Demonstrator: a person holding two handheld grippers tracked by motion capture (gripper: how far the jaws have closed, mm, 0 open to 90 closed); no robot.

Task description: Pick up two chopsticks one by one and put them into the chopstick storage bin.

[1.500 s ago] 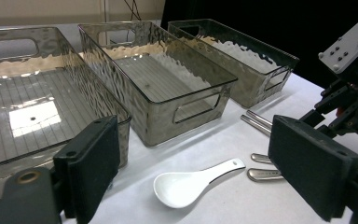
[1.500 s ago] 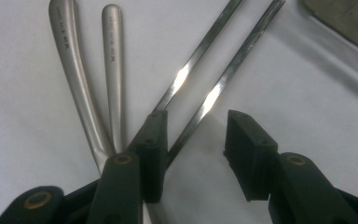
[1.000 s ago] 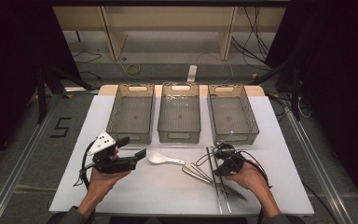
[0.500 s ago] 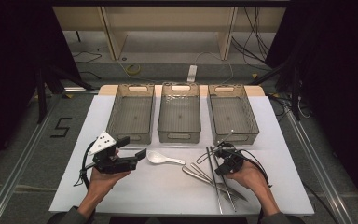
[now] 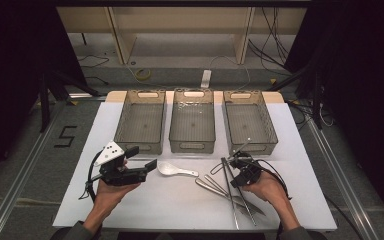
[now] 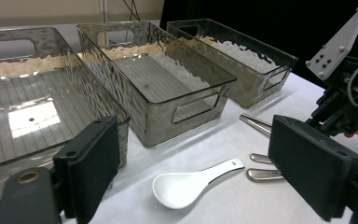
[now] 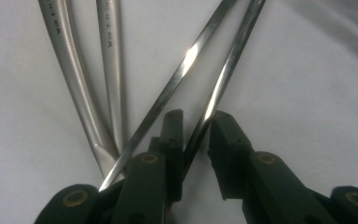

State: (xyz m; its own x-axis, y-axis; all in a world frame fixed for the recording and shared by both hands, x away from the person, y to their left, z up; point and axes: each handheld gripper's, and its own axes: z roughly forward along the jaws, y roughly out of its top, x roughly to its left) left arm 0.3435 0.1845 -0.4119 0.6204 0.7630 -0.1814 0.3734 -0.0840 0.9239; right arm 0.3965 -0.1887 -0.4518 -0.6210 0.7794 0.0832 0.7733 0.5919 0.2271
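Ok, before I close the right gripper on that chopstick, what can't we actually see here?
- Right gripper view: whether the pads press the chopstick between them; narrow gap, dim.
- High view: chopstick ends under the right hand.
- Left gripper view: metal spoons, bowls hidden behind its jaw.

Three clear ribbed plastic bins [image 5: 192, 120] stand side by side on the white table [image 5: 130, 210]; nearer the person, a white ceramic spoon [image 5: 172, 170] lies before the middle bin, metal cutlery [image 5: 230, 192] to the spoon's right.
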